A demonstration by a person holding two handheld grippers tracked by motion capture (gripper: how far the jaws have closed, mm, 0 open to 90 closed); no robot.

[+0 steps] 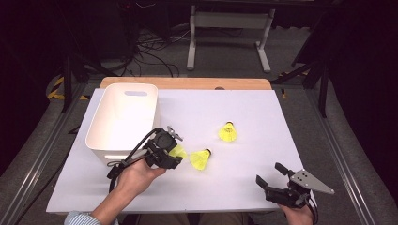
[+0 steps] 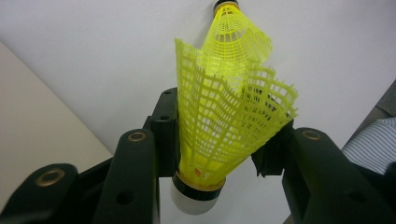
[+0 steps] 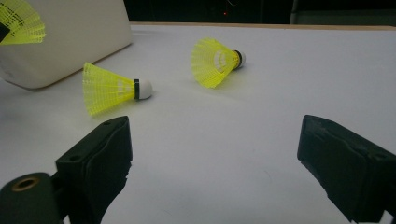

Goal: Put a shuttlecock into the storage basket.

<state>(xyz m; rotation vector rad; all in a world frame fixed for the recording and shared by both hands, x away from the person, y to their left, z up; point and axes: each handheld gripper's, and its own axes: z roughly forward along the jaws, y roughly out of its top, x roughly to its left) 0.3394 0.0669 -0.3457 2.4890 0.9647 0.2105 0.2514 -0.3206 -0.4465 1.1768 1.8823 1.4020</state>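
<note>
Item 1: left hand-held gripper (image 1: 174,151), near left of centre, just beside the near right corner of the bin. Its jaws pinch the skirt of a yellow plastic shuttlecock (image 2: 224,121), cork end toward the gripper body; the mesh is visibly squeezed between the pads.

Item 2: right hand-held gripper (image 1: 271,177), near right edge of the tabletop. Jaws spread wide, nothing between them, pointed toward the loose shuttlecocks.

Item 3: white plastic storage bin (image 1: 123,119), far left, rectangular, handle slot in its far wall. Interior appears bare, though the near inner wall is not fully visible.

Item 4: second shuttlecock (image 1: 201,158), lying on its side near centre, just right of the left gripper.

Item 5: third shuttlecock (image 1: 228,132), lying on its side, farther and to the right of the second.

Progress, as judged: the work looks like gathering shuttlecocks into the bin. One is gripped but not yet over the bin; two remain on the surface. Early stage.

Surface: white tabletop (image 1: 244,103), matte, with a wooden edge showing along the far side.

Room: dark surroundings, grey carpeted floor, cables, a white table frame beyond, metal rails on both sides.
</note>
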